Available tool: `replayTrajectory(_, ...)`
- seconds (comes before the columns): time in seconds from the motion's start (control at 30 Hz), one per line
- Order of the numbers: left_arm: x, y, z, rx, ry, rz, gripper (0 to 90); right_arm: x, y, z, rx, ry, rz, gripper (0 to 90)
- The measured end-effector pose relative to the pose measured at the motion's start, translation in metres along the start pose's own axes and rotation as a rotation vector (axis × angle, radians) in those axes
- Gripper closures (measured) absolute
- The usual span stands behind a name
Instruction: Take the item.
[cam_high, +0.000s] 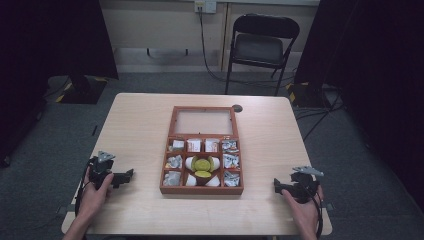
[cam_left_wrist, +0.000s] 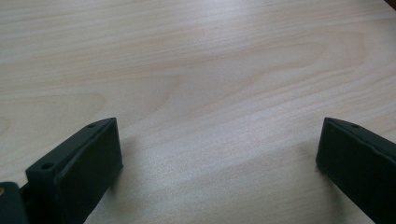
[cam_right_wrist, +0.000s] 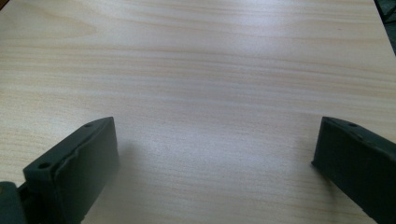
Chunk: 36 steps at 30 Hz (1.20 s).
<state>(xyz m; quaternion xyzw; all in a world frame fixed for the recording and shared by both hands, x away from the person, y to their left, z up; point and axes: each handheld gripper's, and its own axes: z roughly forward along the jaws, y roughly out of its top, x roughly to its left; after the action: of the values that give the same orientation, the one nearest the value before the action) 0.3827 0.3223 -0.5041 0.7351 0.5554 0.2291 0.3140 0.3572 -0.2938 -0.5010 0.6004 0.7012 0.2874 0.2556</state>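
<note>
So this looked like the very start of the job, nothing picked up yet. Over on the left, the left gripper (cam_high: 120, 177) sat low at the near left corner of the counter (cam_high: 140, 125), its fingers (cam_left_wrist: 79, 168) spread wide with nothing but bare wood grain between them. It pointed in toward the middle, well apart from anything.

In the middle was the wooden box (cam_high: 202, 189), lid (cam_high: 203, 121) swung open and lying flat behind it. Its compartments held small wrapped packets (cam_high: 175, 162), some silvery and some white and orange, and the centre had white pods around a yellow-green thing (cam_high: 202, 163), too small to name for sure.

On the right, the right gripper (cam_high: 280, 187) mirrored the other one near the front right corner, fingers (cam_right_wrist: 77, 163) also wide apart over empty counter and aimed inward.

Best guess: both hands were parked before the first reach. The next move probably called for one gripper to lift, travel in to the box and come down over a single compartment without bumping the dividers.
</note>
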Motion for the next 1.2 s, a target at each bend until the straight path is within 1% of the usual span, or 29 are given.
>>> replayTrajectory(0.07, 0.0, 0.0, 0.0, 0.001, 0.0, 0.001, 0.0, 0.0, 0.0, 0.0, 0.0, -0.003, 0.004, 0.0)
replayTrajectory(0.13, 0.0, 0.0, 0.0, 0.0, 0.0, 0.0, 0.0, 0.002, 0.0, 0.0, 0.001, -0.021, 0.022, 0.0)
replayTrajectory(0.33, 0.0, 0.0, 0.0, 0.002, 0.001, 0.003, 0.0, 0.002, 0.0, -0.001, 0.001, -0.016, 0.023, 0.3)
replayTrajectory(0.4, 0.0, 0.0, 0.0, 0.002, 0.002, 0.003, 0.0, 0.002, 0.0, -0.002, 0.002, -0.015, 0.026, 3.2)
replayTrajectory(0.47, 0.0, 0.0, 0.0, 0.002, 0.001, 0.002, 0.0, 0.003, 0.0, -0.004, -0.003, -0.012, 0.025, 9.6)
replayTrajectory(0.5, 0.0, 0.0, 0.0, 0.002, 0.001, 0.002, 0.0, 0.003, 0.0, -0.005, -0.01, -0.008, 0.019, 14.2)
replayTrajectory(0.53, 0.0, 0.0, 0.0, 0.002, 0.001, 0.002, 0.0, 0.003, 0.001, -0.006, -0.011, 0.005, 0.012, 14.9)
replayTrajectory(0.63, 0.0, 0.0, 0.0, 0.001, 0.0, 0.0, 0.0, 0.004, 0.002, -0.006, -0.006, 0.018, 0.014, 14.9)
replayTrajectory(0.67, -0.001, 0.0, 0.0, 0.002, 0.001, 0.0, 0.0, 0.006, 0.003, -0.006, -0.002, 0.025, 0.002, 14.8)
replayTrajectory(0.7, -0.001, 0.0, 0.0, 0.002, 0.001, 0.0, 0.0, 0.006, 0.003, -0.006, -0.002, 0.025, 0.002, 14.8)
replayTrajectory(0.73, -0.001, 0.0, -0.001, 0.0, 0.002, 0.002, 0.2, 0.009, 0.004, -0.007, -0.008, 0.033, -0.018, 14.9)
replayTrajectory(0.8, -0.001, -0.001, -0.001, 0.002, 0.0, 0.004, 0.2, 0.01, 0.005, -0.007, -0.011, 0.058, -0.004, 15.0)
replayTrajectory(0.83, -0.001, -0.001, -0.001, 0.001, 0.001, 0.005, 0.2, 0.011, 0.006, -0.007, -0.013, 0.068, -0.006, 15.2)
replayTrajectory(0.9, -0.001, -0.001, -0.001, 0.001, 0.001, 0.005, 0.2, 0.011, 0.006, -0.008, -0.013, 0.072, -0.01, 15.5)
replayTrajectory(0.93, -0.001, -0.001, -0.001, 0.001, 0.001, 0.005, 0.2, 0.012, 0.007, -0.011, -0.025, 0.09, -0.004, 16.7)
replayTrajectory(0.97, -0.001, -0.001, -0.001, 0.001, 0.001, 0.005, 0.2, 0.013, 0.007, -0.012, -0.032, 0.093, -0.005, 16.7)
replayTrajectory(1.03, -0.001, -0.001, -0.001, 0.0, 0.0, 0.004, 0.1, 0.013, 0.007, -0.012, -0.033, 0.097, -0.006, 16.7)
replayTrajectory(1.1, -0.001, -0.001, -0.001, 0.0, 0.001, 0.005, 0.1, 0.014, 0.008, -0.012, -0.03, 0.122, -0.013, 19.9)
replayTrajectory(1.2, -0.001, -0.001, -0.001, 0.0, 0.001, 0.005, 0.2, 0.017, 0.009, -0.013, -0.036, 0.143, -0.021, 20.1)
